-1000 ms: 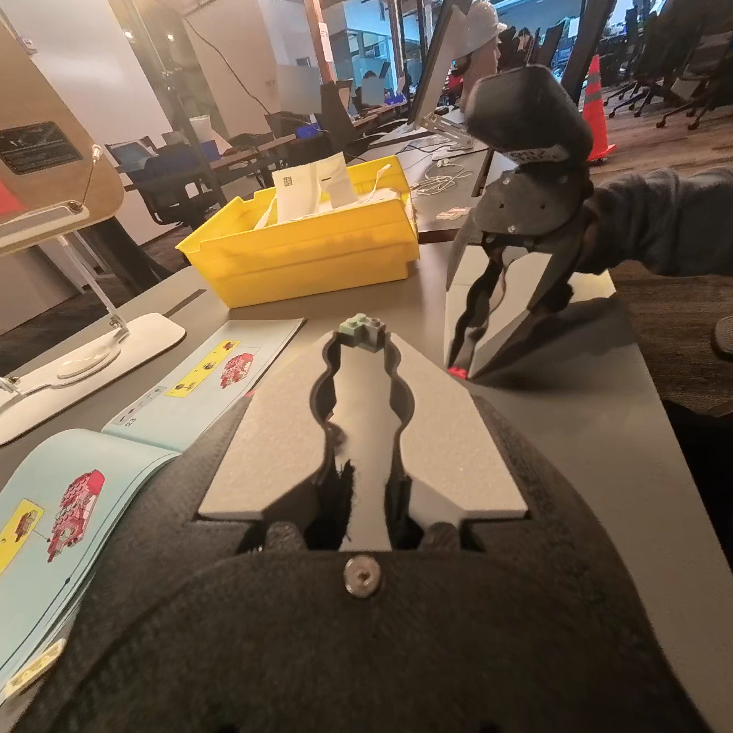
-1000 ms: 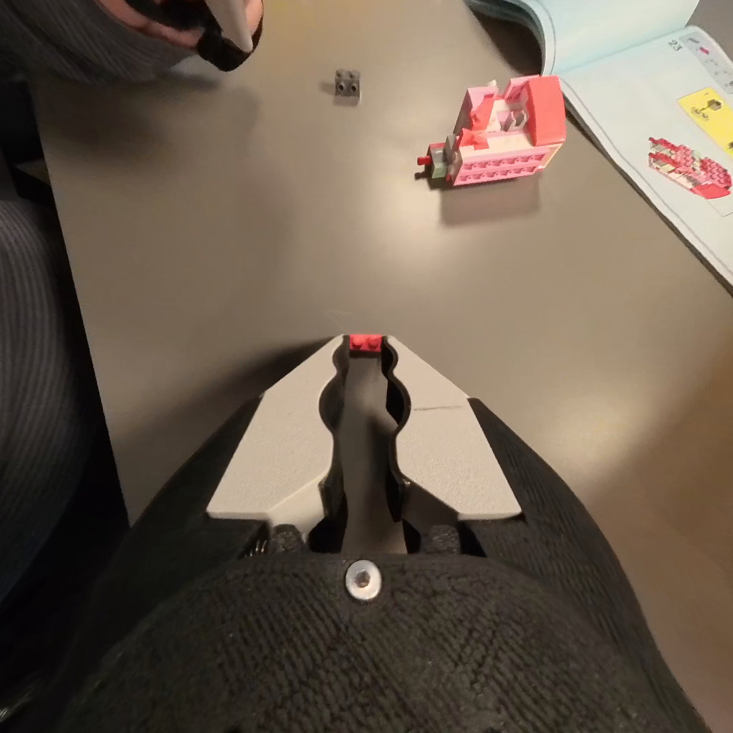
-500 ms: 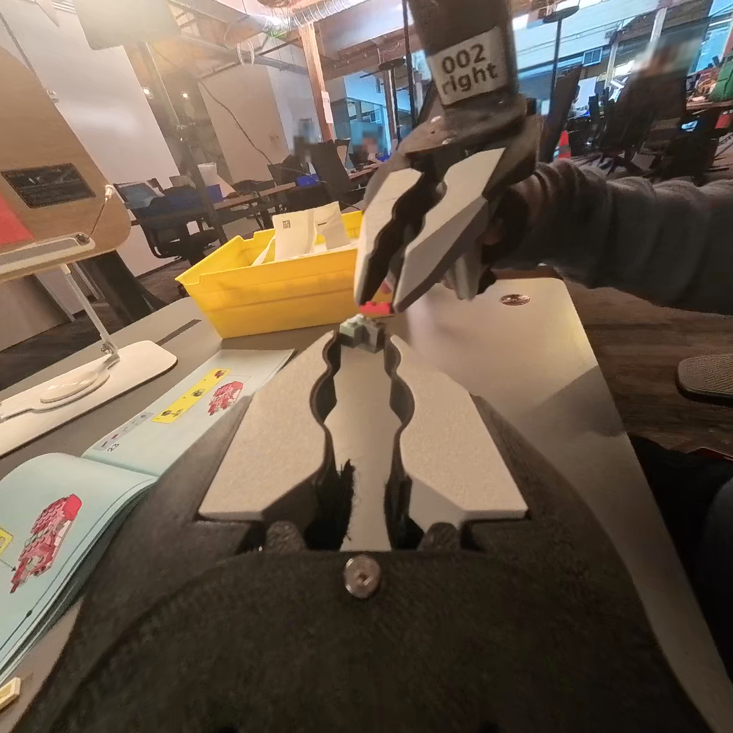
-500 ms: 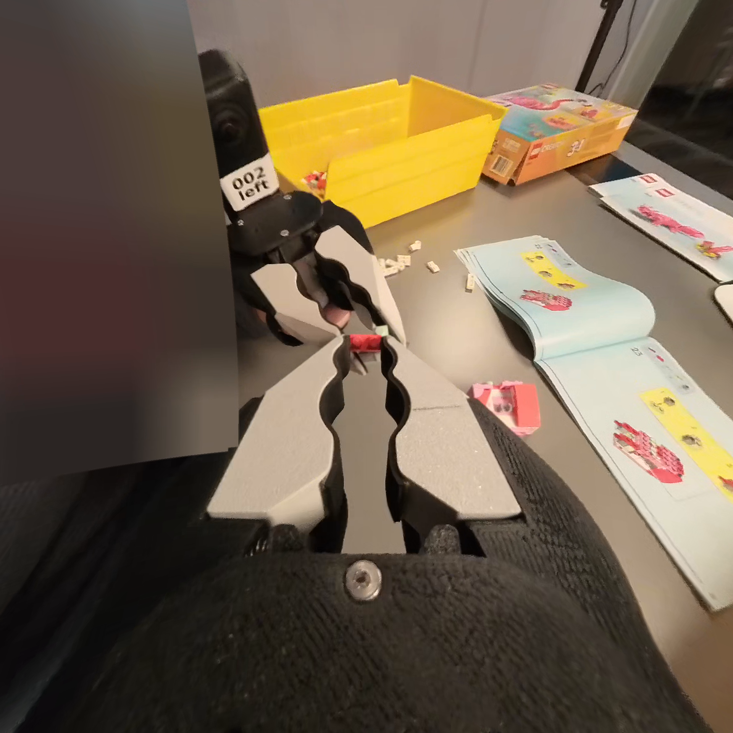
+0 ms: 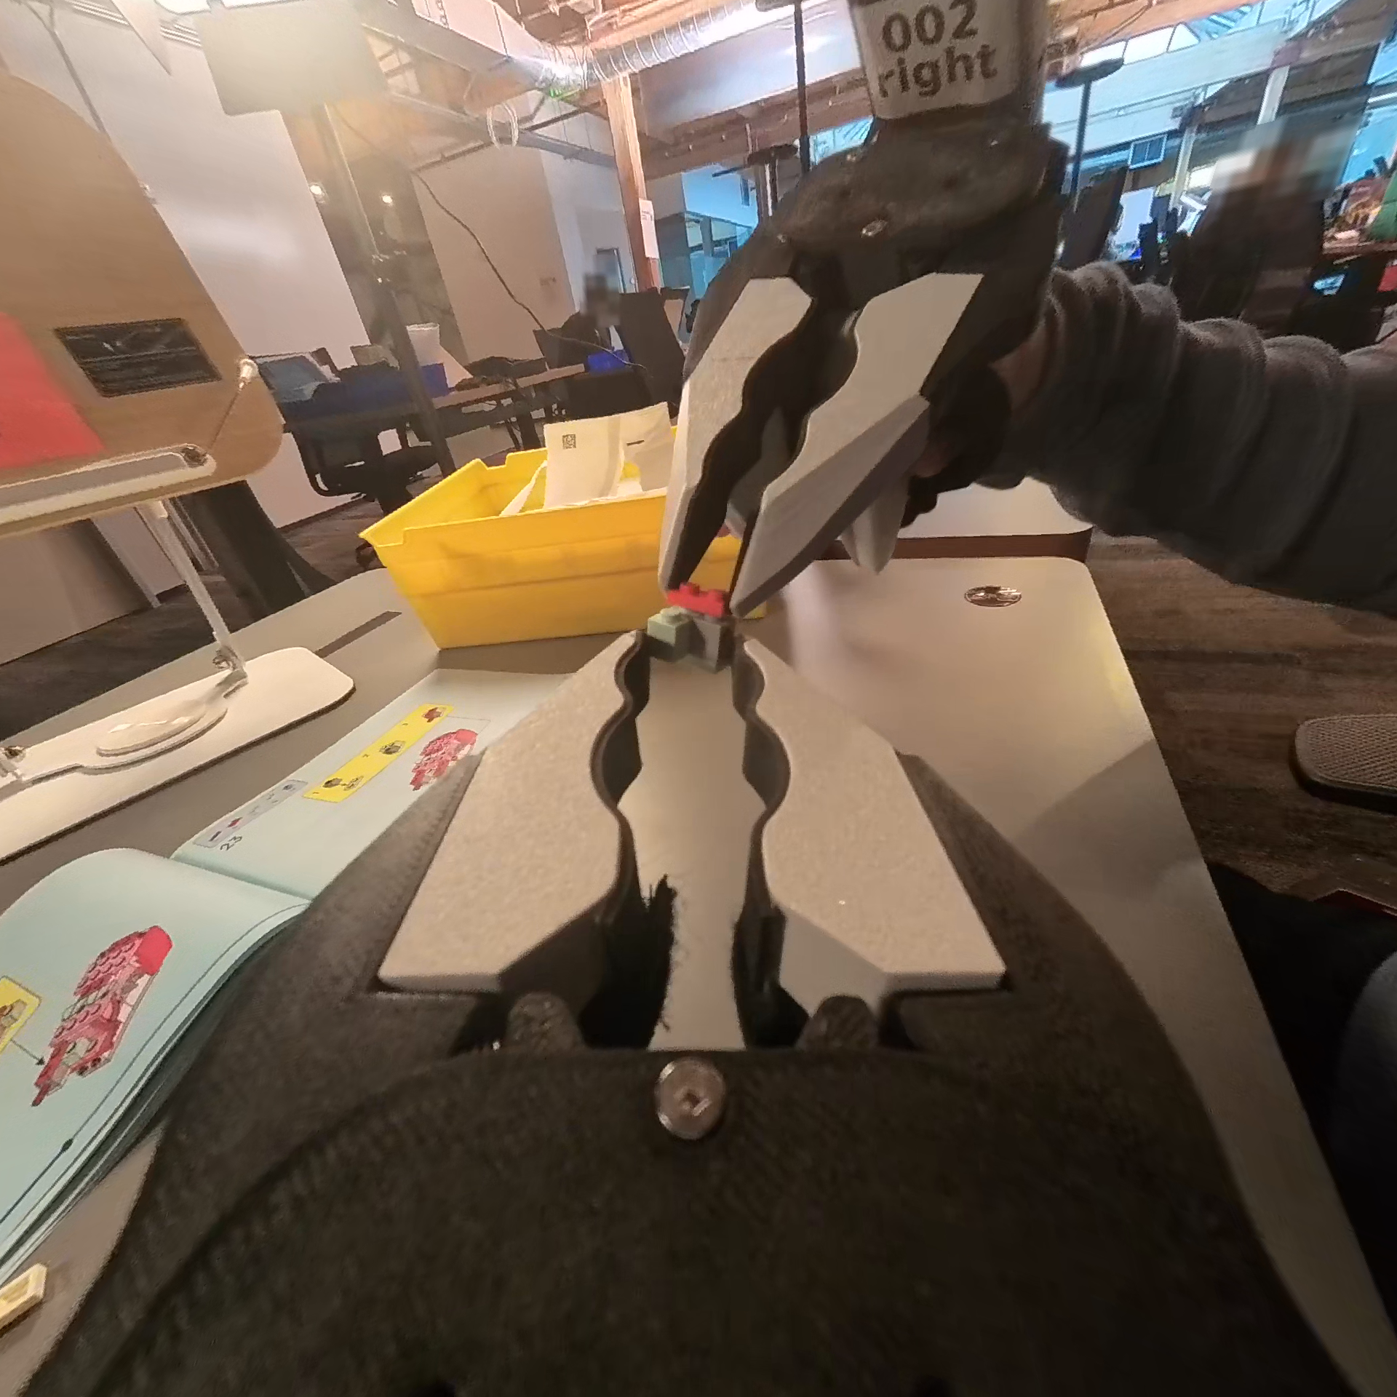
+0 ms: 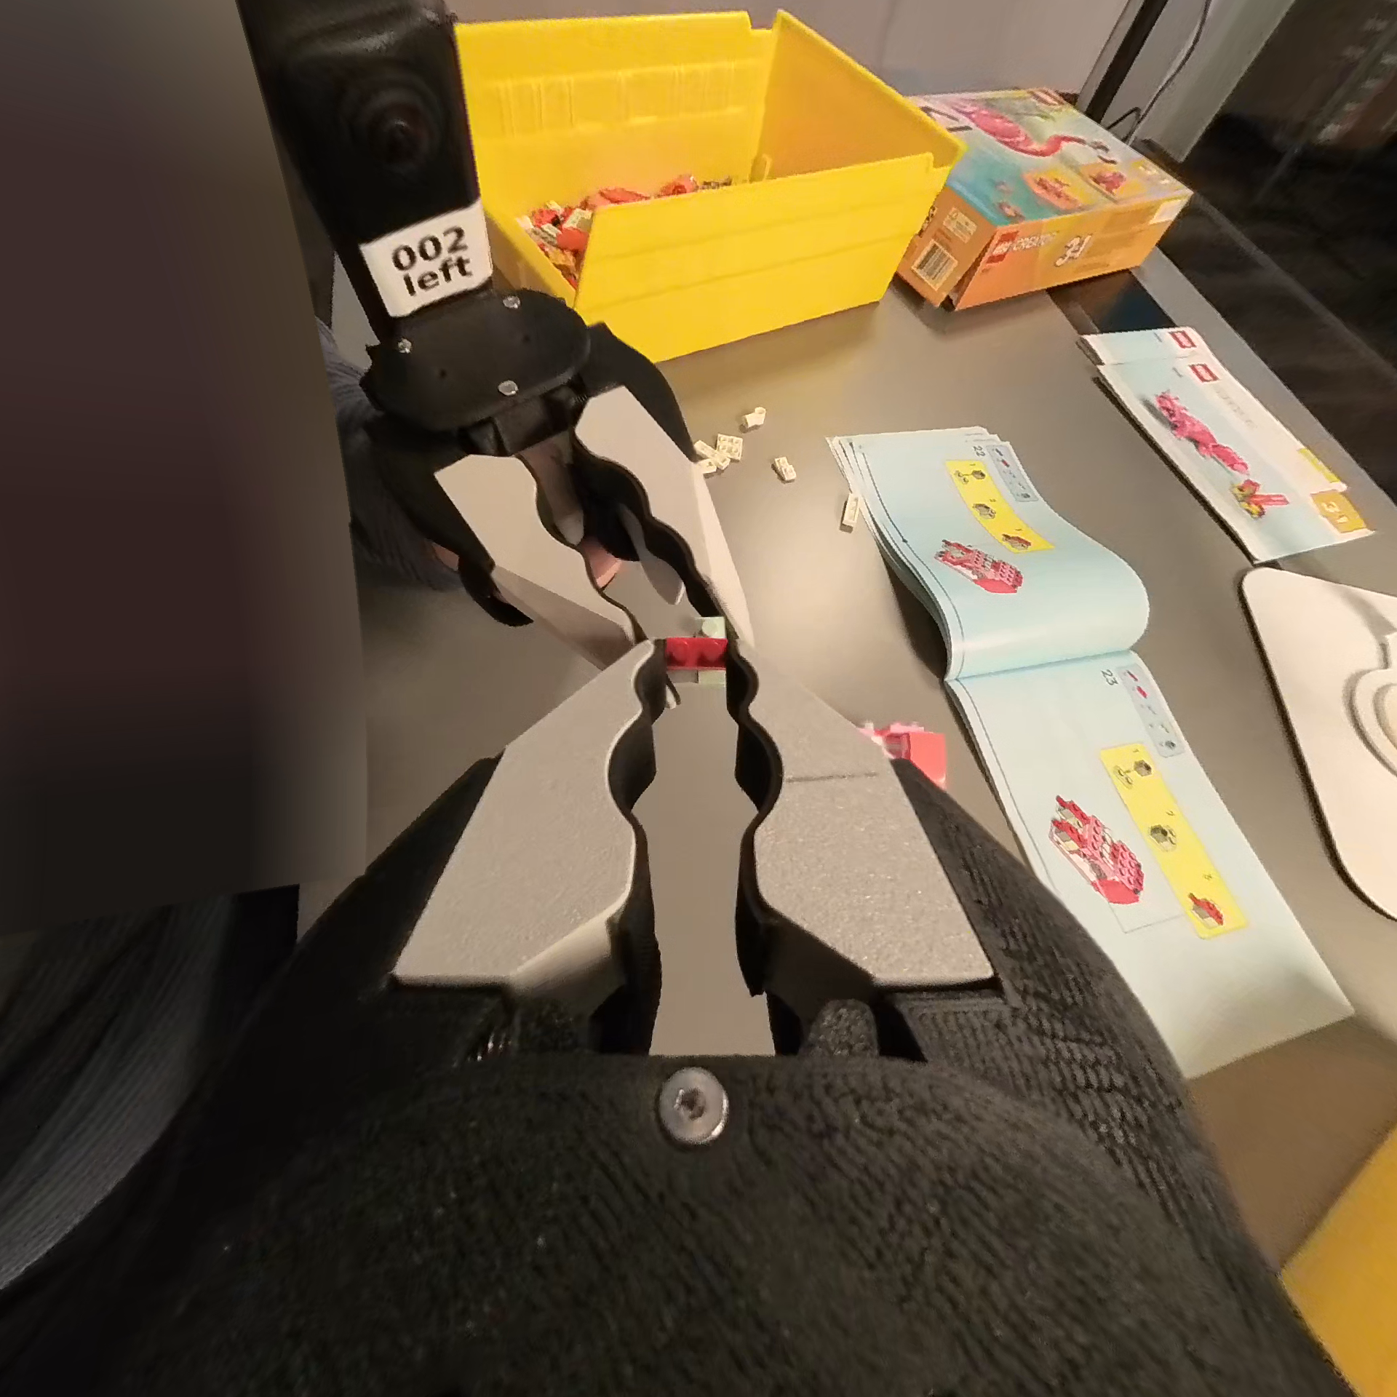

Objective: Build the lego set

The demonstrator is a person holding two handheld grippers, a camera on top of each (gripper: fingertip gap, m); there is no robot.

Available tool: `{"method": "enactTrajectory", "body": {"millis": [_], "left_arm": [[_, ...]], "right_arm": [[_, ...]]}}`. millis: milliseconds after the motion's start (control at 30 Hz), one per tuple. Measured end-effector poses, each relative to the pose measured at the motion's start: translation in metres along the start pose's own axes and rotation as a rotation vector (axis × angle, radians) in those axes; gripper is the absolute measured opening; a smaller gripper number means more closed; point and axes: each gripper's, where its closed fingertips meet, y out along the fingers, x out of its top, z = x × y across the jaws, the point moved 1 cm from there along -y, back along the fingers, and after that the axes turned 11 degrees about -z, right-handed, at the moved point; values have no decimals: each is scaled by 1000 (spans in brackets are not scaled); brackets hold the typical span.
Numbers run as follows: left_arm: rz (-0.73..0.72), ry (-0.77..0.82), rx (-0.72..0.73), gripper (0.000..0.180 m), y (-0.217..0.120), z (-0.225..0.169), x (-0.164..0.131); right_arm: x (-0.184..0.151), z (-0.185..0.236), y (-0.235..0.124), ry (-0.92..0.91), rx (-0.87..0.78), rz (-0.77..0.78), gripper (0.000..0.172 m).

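A grey table (image 6: pixel 869 378) in an open office carries a yellow bin (image 6: pixel 726 249) and instruction booklet (image 6: pixel 1058 620). The left gripper (image 5: pixel 686 642) clamps a grey-green brick assembly (image 5: pixel 692 641); the right gripper (image 6: pixel 695 656) pinches a red brick (image 6: pixel 695 652) directly atop it.

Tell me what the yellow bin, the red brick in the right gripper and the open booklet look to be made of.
Yellow bin: likely moulded plastic, smooth with a slight sheen and ribbed walls.
Red brick, pinched in the right gripper: hard glossy plastic, with moulded studs on top.
Open booklet: printed paper, thin pages curling at the fold, a faint gloss.
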Motion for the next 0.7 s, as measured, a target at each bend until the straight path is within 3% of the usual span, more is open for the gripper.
{"method": "enactTrajectory", "body": {"millis": [700], "left_arm": [[-30,-40,16,20,-2,5,5]], "right_arm": [[6,-1,4,-2,-24,-15,14]]}}
